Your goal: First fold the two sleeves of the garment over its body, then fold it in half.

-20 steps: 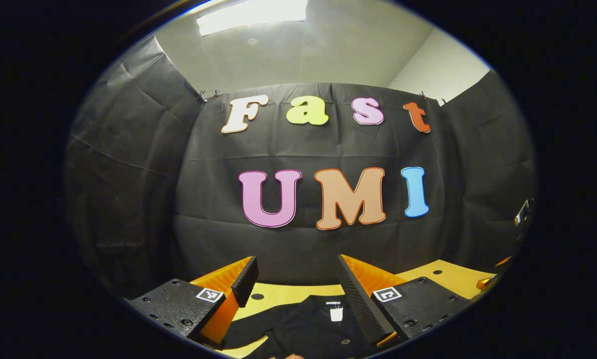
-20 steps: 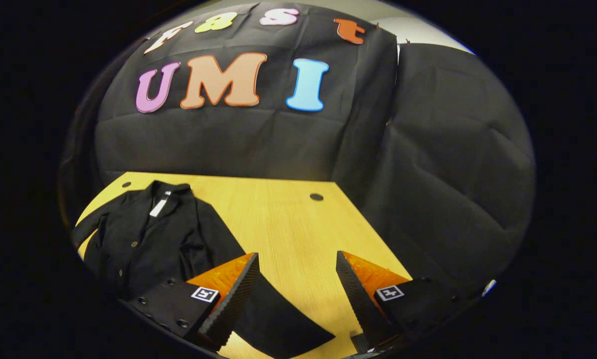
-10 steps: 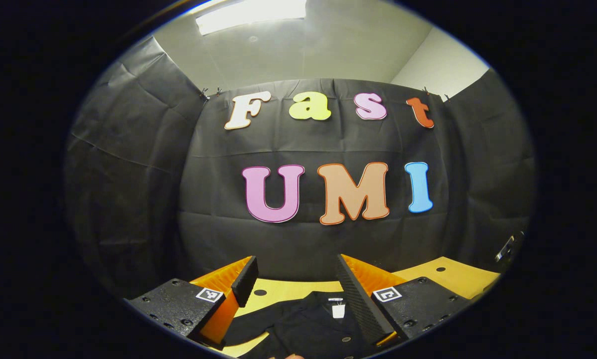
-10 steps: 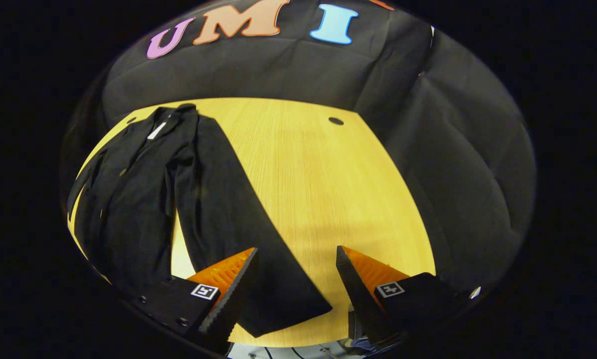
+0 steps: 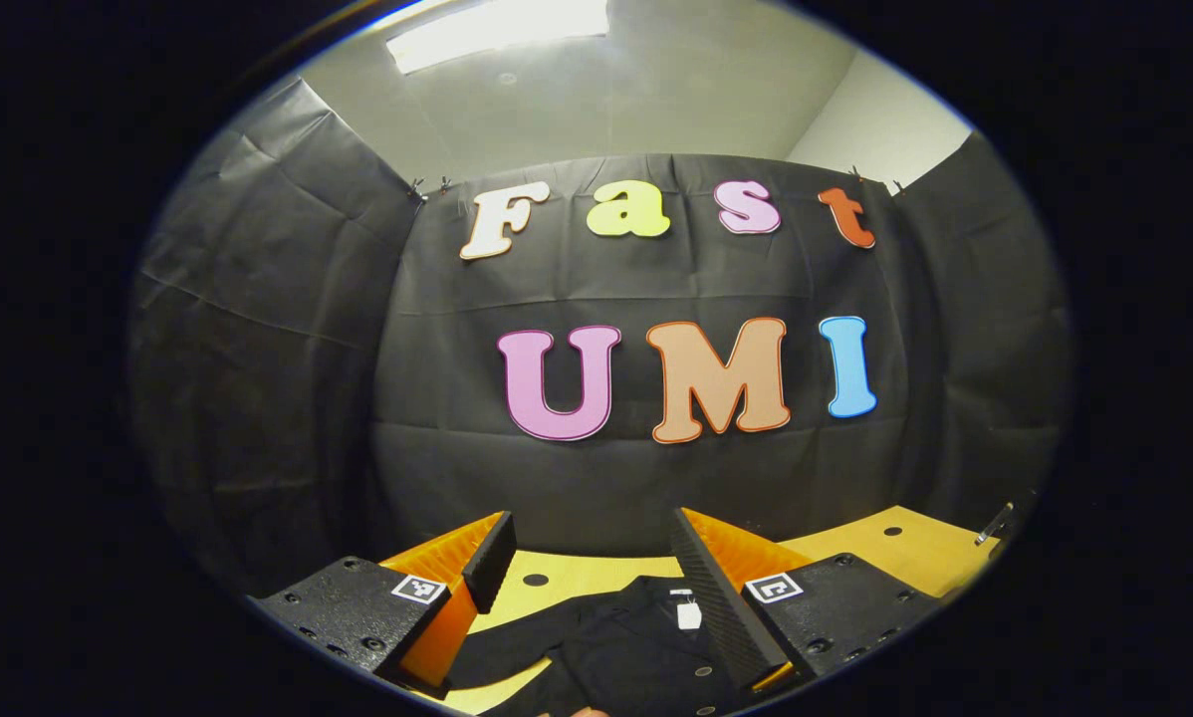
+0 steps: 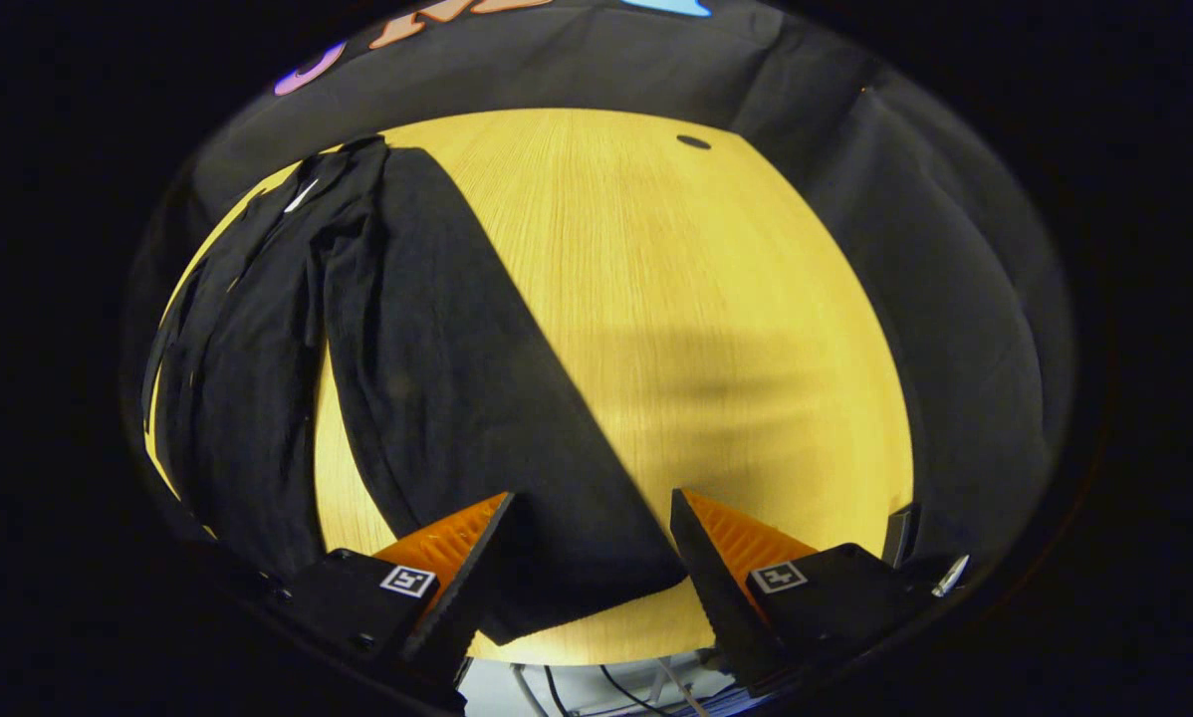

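A black button-up garment [image 6: 248,339] lies flat on the yellow wooden table [image 6: 716,319], collar toward the far wall. One long sleeve [image 6: 477,398] stretches out toward the near table edge. My right gripper [image 6: 589,543] hangs open above that sleeve's cuff end, its jaws wide apart with the cuff between them below. In the left gripper view the collar with its white tag [image 5: 689,615] and some buttons lie just past my left gripper [image 5: 587,563], which is open and held level, with nothing between its fingers.
The table's near edge [image 6: 596,657] runs just below the right gripper, with cables beneath it. Round holes [image 6: 694,141] mark the tabletop. Black cloth walls enclose the table on the far and right sides.
The right gripper has tilted down and come closer over the sleeve's cuff, so the table now fills its view. The left gripper has shifted only slightly.
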A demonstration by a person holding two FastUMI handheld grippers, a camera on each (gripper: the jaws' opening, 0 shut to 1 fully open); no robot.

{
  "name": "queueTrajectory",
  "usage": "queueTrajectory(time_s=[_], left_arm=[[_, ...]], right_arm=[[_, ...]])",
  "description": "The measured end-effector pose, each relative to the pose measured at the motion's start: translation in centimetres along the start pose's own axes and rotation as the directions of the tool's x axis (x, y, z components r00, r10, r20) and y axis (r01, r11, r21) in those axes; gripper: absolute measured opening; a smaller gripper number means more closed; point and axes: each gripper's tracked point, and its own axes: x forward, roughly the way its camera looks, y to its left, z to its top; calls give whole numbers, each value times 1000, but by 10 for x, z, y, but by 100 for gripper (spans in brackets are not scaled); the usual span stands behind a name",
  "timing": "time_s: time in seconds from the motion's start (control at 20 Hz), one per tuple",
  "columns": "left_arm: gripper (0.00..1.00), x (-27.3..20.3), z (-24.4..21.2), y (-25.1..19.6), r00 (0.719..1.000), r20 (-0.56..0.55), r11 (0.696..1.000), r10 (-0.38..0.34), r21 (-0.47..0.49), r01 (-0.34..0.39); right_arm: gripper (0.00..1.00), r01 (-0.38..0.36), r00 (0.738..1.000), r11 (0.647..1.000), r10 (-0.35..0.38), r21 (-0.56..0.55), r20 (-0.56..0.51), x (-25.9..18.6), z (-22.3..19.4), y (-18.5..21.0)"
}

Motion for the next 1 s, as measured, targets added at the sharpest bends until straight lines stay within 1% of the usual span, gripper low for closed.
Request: queueTrajectory(time_s=[0.05, 0.15, 0.2, 0.25, 0.3, 0.35, 0.4, 0.55, 0.7, 0.75, 0.8, 0.9, 1.0], left_arm=[[93, -1, 1, 0, 1000, 3, 1000, 1, 0, -1], [92, -1, 3, 0, 1000, 9, 1000, 3, 8, -3], [92, -2, 3, -1, 1000, 10, 1000, 3, 14, -4], [92, -3, 3, -1, 1000, 9, 1000, 4, 18, -4], [92, -3, 2, -2, 1000, 8, 1000, 3, 18, -3], [92, -4, 2, -3, 1000, 6, 1000, 3, 16, -3], [92, -4, 1, -3, 1000, 5, 1000, 2, 13, -2], [92, -6, 0, -3, 1000, 1, 1000, 3, 6, -3], [92, -7, 2, 0, 1000, 8, 1000, 7, 7, -7], [92, -8, 3, 2, 1000, 12, 1000, 11, 8, -11], [92, -8, 4, 5, 1000, 17, 1000, 15, 9, -15], [93, -8, 3, 9, 1000, 19, 1000, 20, 10, -20], [93, -8, 2, 14, 1000, 17, 1000, 24, 8, -24]], right_arm=[[100, -25, 999, 1000, 25, -5, -26, 2, -6, 1], [94, -65, 997, 998, 66, 24, -49, 5, -10, 6], [93, -72, 995, 996, 75, 44, -64, 5, -9, 7], [87, -76, 995, 996, 79, 40, -67, 4, -7, 7], [87, -80, 994, 997, 81, 19, -73, 2, -5, 8], [77, -86, 994, 996, 86, -4, -75, 3, -5, 8], [71, -91, 993, 996, 89, -26, -72, 3, -5, 9], [18, -101, 993, 994, 98, -44, -61, 4, -4, 13], [7, -108, 993, 994, 106, -37, -55, 3, -1, 14], [7, -100, 995, 995, 99, -26, -34, 5, -1, 14], [3, -88, 996, 996, 87, -21, -16, 6, 1, 13], [3, -55, 998, 998, 55, -25, 20, 3, 4, 12], [4, -56, 996, 998, 57, -19, 65, -7, 12, 20]])
